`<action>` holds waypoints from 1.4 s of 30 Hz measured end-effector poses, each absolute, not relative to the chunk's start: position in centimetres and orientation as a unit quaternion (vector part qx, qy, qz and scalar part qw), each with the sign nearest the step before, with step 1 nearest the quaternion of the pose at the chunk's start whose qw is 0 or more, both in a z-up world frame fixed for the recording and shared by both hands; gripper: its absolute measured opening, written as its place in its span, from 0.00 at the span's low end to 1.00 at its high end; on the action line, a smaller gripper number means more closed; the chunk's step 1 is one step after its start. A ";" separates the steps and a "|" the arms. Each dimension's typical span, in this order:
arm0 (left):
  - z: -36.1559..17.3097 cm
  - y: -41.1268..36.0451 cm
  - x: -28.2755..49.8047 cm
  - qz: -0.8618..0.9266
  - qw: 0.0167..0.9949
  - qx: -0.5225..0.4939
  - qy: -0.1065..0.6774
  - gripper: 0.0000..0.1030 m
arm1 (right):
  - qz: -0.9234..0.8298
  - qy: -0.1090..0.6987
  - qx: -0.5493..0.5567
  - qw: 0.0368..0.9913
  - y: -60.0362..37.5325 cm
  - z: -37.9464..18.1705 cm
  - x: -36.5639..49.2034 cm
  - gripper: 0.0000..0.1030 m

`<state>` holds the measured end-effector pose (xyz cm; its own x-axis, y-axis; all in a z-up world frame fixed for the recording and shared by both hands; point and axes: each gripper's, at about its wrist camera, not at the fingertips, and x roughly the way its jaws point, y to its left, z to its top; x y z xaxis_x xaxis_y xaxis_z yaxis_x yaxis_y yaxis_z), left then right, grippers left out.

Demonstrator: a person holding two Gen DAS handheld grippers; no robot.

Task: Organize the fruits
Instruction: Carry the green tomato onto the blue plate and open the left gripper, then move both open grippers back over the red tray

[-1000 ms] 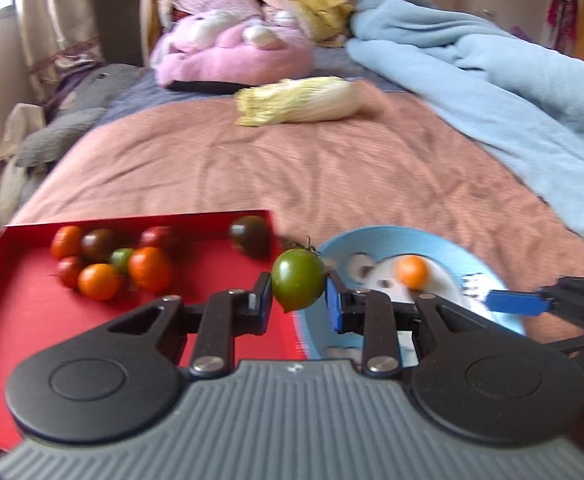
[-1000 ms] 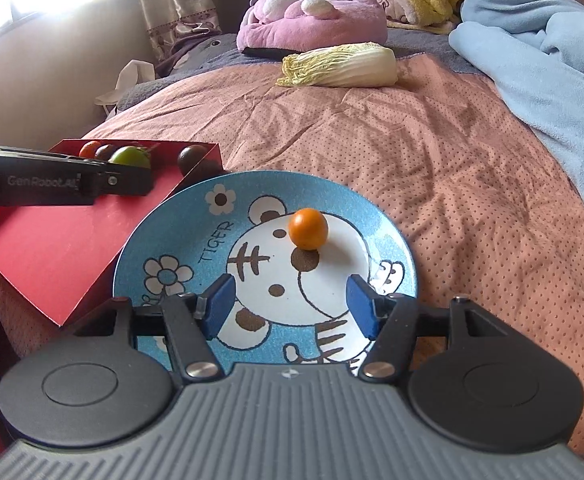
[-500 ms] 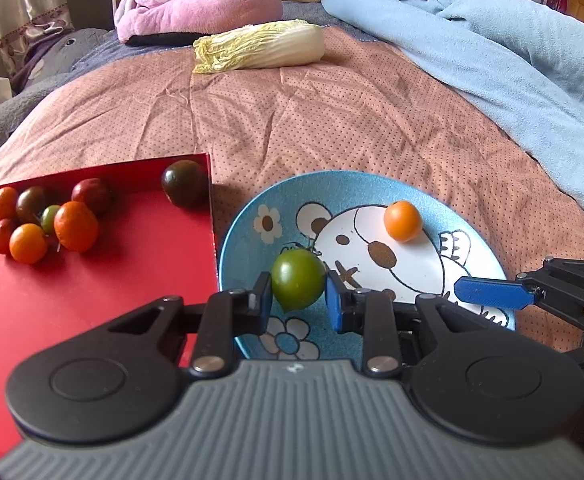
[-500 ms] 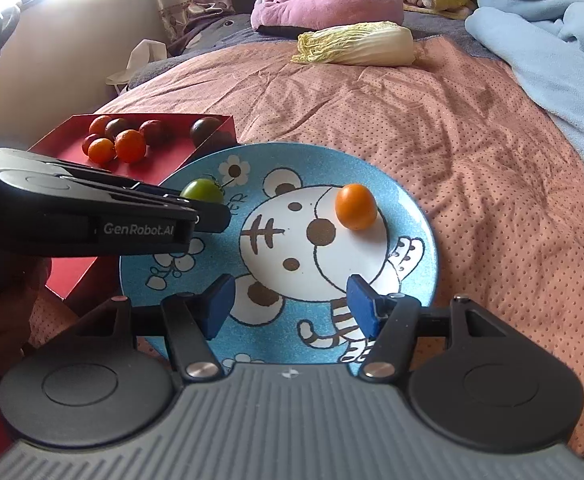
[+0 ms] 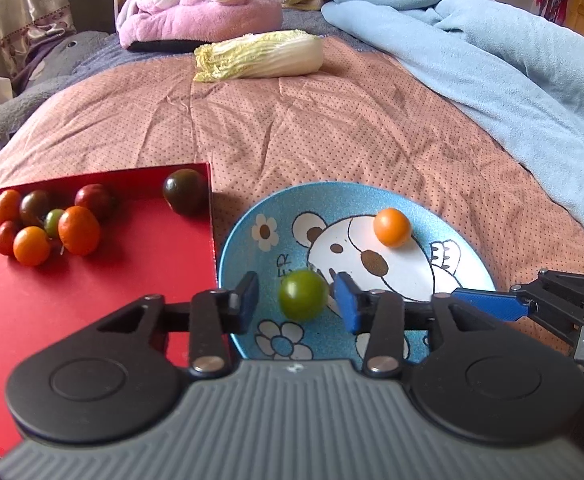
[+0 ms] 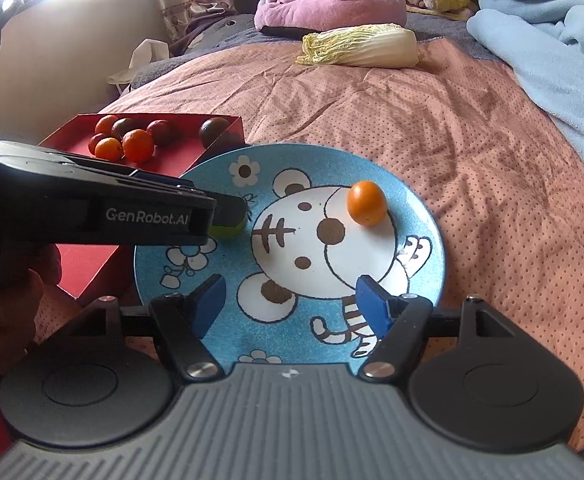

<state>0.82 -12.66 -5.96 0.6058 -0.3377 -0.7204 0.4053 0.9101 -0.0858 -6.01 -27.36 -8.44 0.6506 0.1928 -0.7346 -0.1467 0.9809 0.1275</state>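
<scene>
Green tomato (image 5: 303, 295) released onto plate (image 5: 444, 216), blurred; left gripper (image 5: 296, 298) just spread; right gripper (image 6: 288, 304) widening, empty.

Home bedroom, bed (image 5: 332, 120), blue blanket (image 5: 492, 60), plush toy (image 5: 199, 8)

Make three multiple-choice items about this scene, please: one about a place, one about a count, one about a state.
1. Where does the cabbage lie?
A. on the pink bedcover
B. on the red tray
C. on the plate

2. How many tomatoes are over the blue plate?
A. one
B. two
C. four

3. How is the left gripper?
A. shut on the green tomato
B. open, tomato between its jaws
C. out of view

Answers: 1 A, it lies beyond the plate; 2 B, the green tomato and the orange tomato; 3 B, gaps show on both sides.
</scene>
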 end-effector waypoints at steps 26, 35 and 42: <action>-2.9 -1.0 2.1 -0.094 0.923 -0.002 0.373 0.49 | 0.138 0.368 0.015 0.919 -20.7 -5.4 -2.3 0.76; -2.4 4.5 4.8 -0.006 0.922 -0.040 0.384 0.49 | 0.207 0.362 -0.011 0.909 -13.9 -5.0 2.2 0.65; -3.2 6.4 5.1 0.016 0.916 -0.093 0.391 0.49 | 0.224 0.374 -0.042 0.899 -10.0 -6.1 6.7 0.54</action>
<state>5.06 6.39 -3.23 0.6938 -0.0434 -0.7188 -0.1024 0.9821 -0.1580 6.65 -9.98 -6.07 0.6206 0.3704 -0.6912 -0.4336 0.8965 0.0911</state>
